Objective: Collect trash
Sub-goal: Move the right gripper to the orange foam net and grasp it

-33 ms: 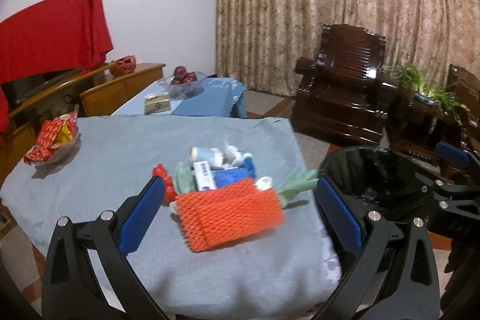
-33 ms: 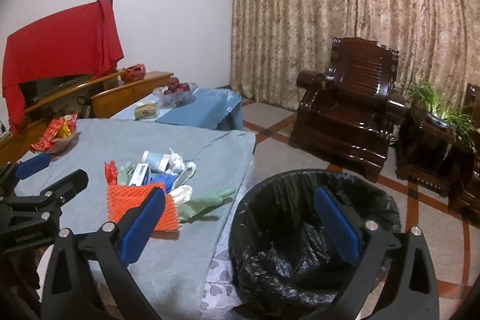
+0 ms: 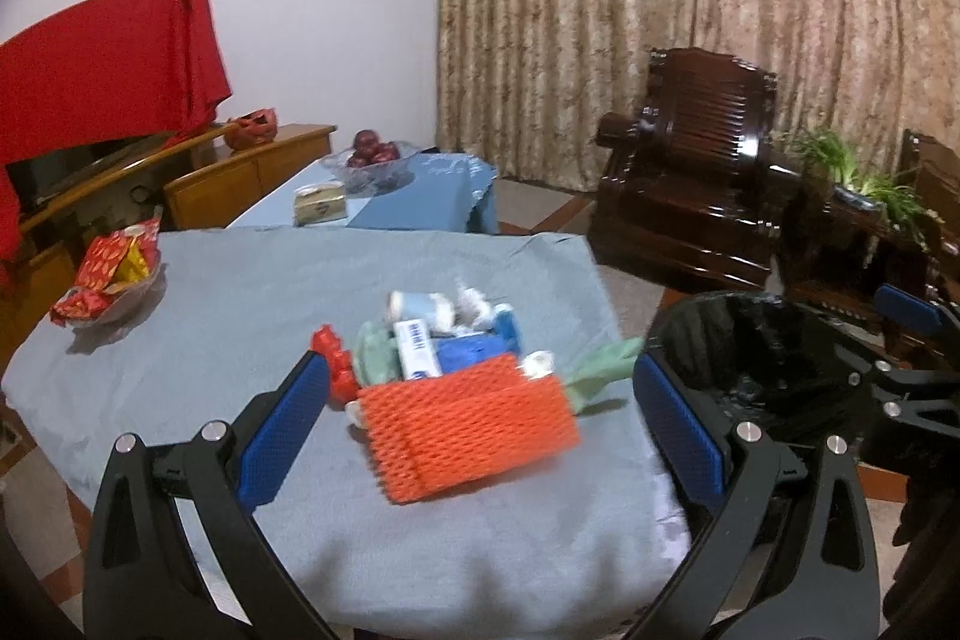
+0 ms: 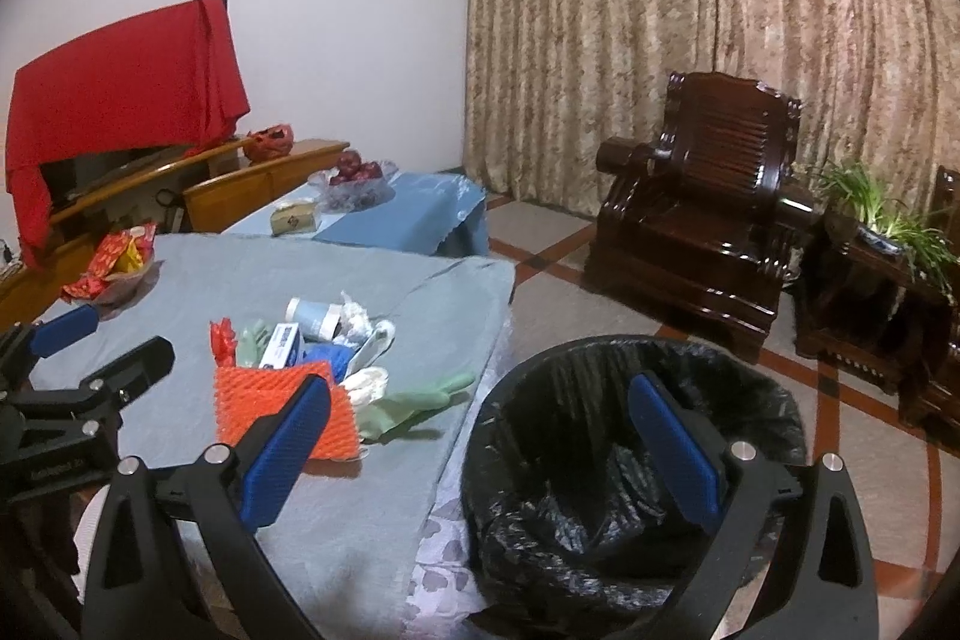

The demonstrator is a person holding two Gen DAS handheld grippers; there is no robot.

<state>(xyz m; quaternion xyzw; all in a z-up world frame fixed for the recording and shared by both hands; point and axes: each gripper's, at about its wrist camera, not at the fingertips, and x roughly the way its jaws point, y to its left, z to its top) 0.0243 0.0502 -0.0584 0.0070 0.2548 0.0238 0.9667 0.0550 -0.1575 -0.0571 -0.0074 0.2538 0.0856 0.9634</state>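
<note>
Nothing has visibly shifted: the left gripper point(image 3: 480, 424) and right gripper point(image 4: 480, 436) both hang wide apart and empty, the trash pile point(image 3: 462, 370) lies untouched on the grey table point(image 3: 240, 292), beside the bin point(image 4: 630, 460), so collecting has likely not begun

A dark carved wooden armchair point(image 4: 702, 214) stands before long beige patterned curtains point(image 4: 690, 28), with a green potted plant point(image 4: 888, 214) on a dark side stand just to its right. Against the white wall, a red cloth point(image 3: 102, 58) drapes over a light wooden cabinet point(image 3: 240, 178). A glass bowl of dark red fruit point(image 3: 372, 154) and a small tissue box point(image 3: 320, 205) sit on a low desk under a blue cover point(image 3: 420, 202).
</note>
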